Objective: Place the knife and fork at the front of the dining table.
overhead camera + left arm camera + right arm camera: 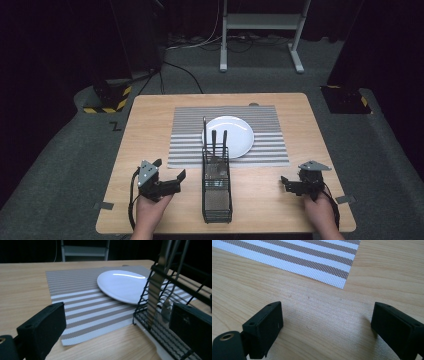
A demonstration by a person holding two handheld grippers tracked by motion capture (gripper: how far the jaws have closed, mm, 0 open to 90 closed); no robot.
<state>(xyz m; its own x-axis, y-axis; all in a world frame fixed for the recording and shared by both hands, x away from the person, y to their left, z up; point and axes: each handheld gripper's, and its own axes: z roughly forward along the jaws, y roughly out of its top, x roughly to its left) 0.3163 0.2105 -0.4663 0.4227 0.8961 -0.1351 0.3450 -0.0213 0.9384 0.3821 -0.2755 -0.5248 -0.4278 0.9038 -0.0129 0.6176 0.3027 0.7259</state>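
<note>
Two utensils (pixel 156 290), tops cut off, in rack (pixel 175 282)

One plate (pixel 228 135), one striped placemat (pixel 190 145), one wire basket (pixel 217 200), three utensils (pixel 214 142), two grippers (pixel 172 181)

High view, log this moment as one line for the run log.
left gripper: open, beside wire cutlery rack | right gripper: open, over bare table | cutlery upright in rack | white plate on striped placemat

Right gripper (pixel 327 322) jaws apart over wooden table (pixel 317 300), seemingly clear, striped placemat (pixel 312 257) corner
</note>
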